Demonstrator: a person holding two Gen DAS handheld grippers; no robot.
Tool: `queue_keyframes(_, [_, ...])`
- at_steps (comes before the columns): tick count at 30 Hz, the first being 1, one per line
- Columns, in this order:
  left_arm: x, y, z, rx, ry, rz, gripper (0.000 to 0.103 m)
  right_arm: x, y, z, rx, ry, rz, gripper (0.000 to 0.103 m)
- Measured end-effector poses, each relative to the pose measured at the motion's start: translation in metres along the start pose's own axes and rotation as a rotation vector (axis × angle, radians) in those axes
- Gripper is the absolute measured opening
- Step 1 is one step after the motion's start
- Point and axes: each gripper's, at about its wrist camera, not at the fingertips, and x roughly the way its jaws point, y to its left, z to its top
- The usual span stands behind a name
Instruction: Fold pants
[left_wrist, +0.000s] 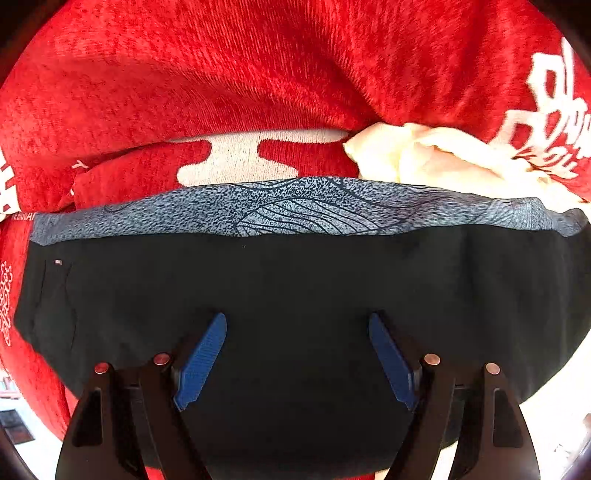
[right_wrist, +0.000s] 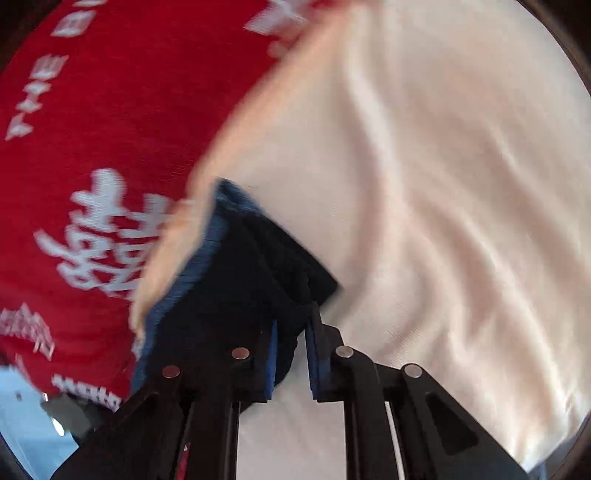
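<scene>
Black pants (left_wrist: 295, 288) with a blue-grey patterned waistband (left_wrist: 295, 206) lie flat on a red blanket (left_wrist: 221, 74). My left gripper (left_wrist: 297, 328) is open just above the black fabric, its blue pads (left_wrist: 201, 362) wide apart and holding nothing. In the right wrist view my right gripper (right_wrist: 291, 325) is shut on a bunched corner of the pants (right_wrist: 251, 266), where the blue band edge (right_wrist: 207, 251) shows. The view is blurred by motion.
A cream-white cloth (left_wrist: 436, 155) lies crumpled beyond the waistband at right, and it fills the right side of the right wrist view (right_wrist: 443, 184). The red blanket carries white characters (right_wrist: 107, 236). A pale floor shows at the lower left (left_wrist: 22, 424).
</scene>
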Motion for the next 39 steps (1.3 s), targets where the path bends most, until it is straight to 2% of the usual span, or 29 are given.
queue_keyframes(1, [0.001, 0.001, 0.002, -0.011, 0.005, 0.006, 0.082, -0.005, 0.007, 0.004, -0.035, -0.011, 0.010, 0.015])
queue_keyframes(2, [0.000, 0.002, 0.006, -0.031, 0.016, 0.011, 0.082, -0.003, 0.011, 0.008, -0.056, -0.001, -0.019, 0.015])
queue_keyframes(3, [-0.006, 0.002, 0.009, -0.047, 0.024, 0.012, 0.082, 0.003, 0.009, 0.011, -0.056, 0.025, -0.060, 0.016])
queue_keyframes(4, [-0.015, 0.002, 0.011, -0.047, 0.010, -0.002, 0.082, 0.017, 0.002, 0.012, -0.043, 0.091, -0.124, 0.019])
queue_keyframes(5, [-0.023, 0.000, 0.012, -0.036, -0.010, -0.015, 0.082, 0.023, -0.005, 0.012, -0.017, 0.123, -0.161, 0.031])
queue_keyframes(6, [-0.033, -0.003, 0.012, -0.012, -0.035, -0.025, 0.082, 0.021, -0.010, 0.011, 0.014, 0.117, -0.187, 0.039])
queue_keyframes(8, [-0.044, -0.018, 0.013, 0.055, -0.077, -0.048, 0.082, 0.000, -0.007, 0.006, 0.004, 0.027, -0.213, 0.039])
queue_keyframes(10, [-0.038, -0.043, 0.016, 0.101, -0.082, -0.070, 0.082, -0.020, 0.018, -0.001, -0.135, -0.061, -0.223, 0.038])
queue_keyframes(12, [-0.022, -0.064, 0.025, 0.112, -0.077, -0.080, 0.082, -0.015, 0.054, -0.009, -0.324, -0.036, -0.159, 0.033])
queue_keyframes(14, [0.000, -0.082, 0.033, 0.106, -0.095, -0.036, 0.082, 0.012, 0.087, -0.017, -0.472, 0.043, -0.130, 0.033])
queue_keyframes(16, [0.014, -0.084, 0.041, 0.071, -0.128, -0.006, 0.084, 0.055, 0.115, -0.025, -0.580, 0.120, -0.108, 0.033])
queue_keyframes(18, [0.020, -0.080, 0.048, 0.040, -0.140, -0.003, 0.095, 0.088, 0.125, -0.025, -0.646, 0.139, -0.143, 0.033])
queue_keyframes(19, [0.023, -0.075, 0.053, 0.032, -0.156, -0.004, 0.095, 0.105, 0.127, -0.021, -0.677, 0.134, -0.173, 0.031])
queue_keyframes(20, [0.027, -0.070, 0.058, 0.028, -0.158, 0.016, 0.095, 0.111, 0.128, -0.015, -0.695, 0.102, -0.168, 0.028])
queue_keyframes(21, [0.031, -0.065, 0.063, 0.020, -0.150, 0.038, 0.095, 0.112, 0.127, -0.009, -0.701, 0.072, -0.156, 0.026])
queue_keyframes(23, [0.026, -0.046, 0.072, -0.043, -0.122, 0.051, 0.095, 0.115, 0.125, 0.008, -0.691, 0.019, -0.201, 0.025])
queue_keyframes(25, [0.011, -0.033, 0.069, -0.061, -0.136, 0.043, 0.095, 0.112, 0.114, 0.031, -0.585, 0.005, -0.203, 0.026])
queue_keyframes(28, [-0.016, -0.018, 0.044, -0.011, -0.155, 0.063, 0.095, 0.088, 0.103, 0.047, -0.445, -0.018, -0.216, 0.030])
queue_keyframes(31, [-0.012, -0.003, 0.014, 0.020, -0.120, 0.119, 0.095, 0.062, 0.102, 0.026, -0.460, -0.018, -0.183, 0.030])
queue_keyframes(33, [0.011, 0.010, -0.002, 0.020, -0.049, 0.179, 0.098, 0.062, 0.103, 0.005, -0.505, 0.012, -0.185, 0.036])
queue_keyframes(34, [0.016, 0.023, -0.006, -0.004, -0.063, 0.154, 0.103, 0.067, 0.101, -0.009, -0.538, 0.045, -0.201, 0.037])
queue_keyframes(35, [0.016, 0.038, -0.008, -0.045, -0.081, 0.141, 0.103, 0.074, 0.096, -0.020, -0.570, 0.068, -0.226, 0.039])
queue_keyframes(36, [0.016, 0.046, -0.004, -0.060, -0.067, 0.138, 0.103, 0.081, 0.092, -0.026, -0.589, 0.083, -0.264, 0.038])
queue_keyframes(39, [0.014, 0.071, -0.007, -0.099, -0.026, 0.133, 0.103, 0.071, 0.079, -0.028, -0.514, 0.033, -0.295, 0.038])
